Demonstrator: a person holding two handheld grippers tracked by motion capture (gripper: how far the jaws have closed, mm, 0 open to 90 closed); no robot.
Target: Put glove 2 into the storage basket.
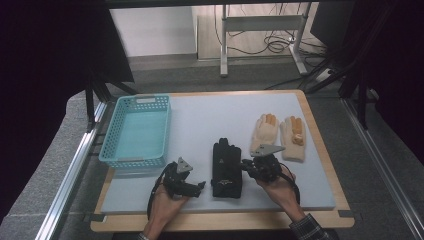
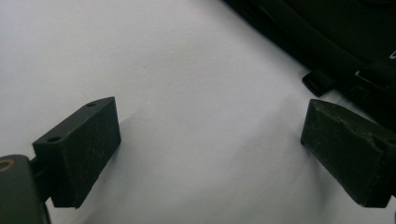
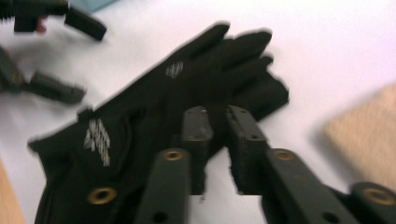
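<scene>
A pair of black gloves [image 1: 226, 167] lies stacked on the white mat, fingers pointing away from me; white print shows on the cuff [image 3: 98, 137]. My left gripper [image 1: 200, 187] rests on the mat just left of the cuff. Its jaws stand wide open on bare mat [image 2: 210, 154], with the glove's edge [image 2: 336, 42] beyond the right pad. My right gripper [image 1: 244, 165] hovers at the gloves' right edge. Its jaws are drawn together [image 3: 219, 121] above that edge, with nothing visible between the pads.
A teal plastic basket [image 1: 150, 100] stands at the mat's left. A pair of tan gloves [image 1: 277, 135] with orange fingertips lies right of the black pair, close behind the right gripper. The mat [image 1: 200, 120] sits on a wooden tabletop.
</scene>
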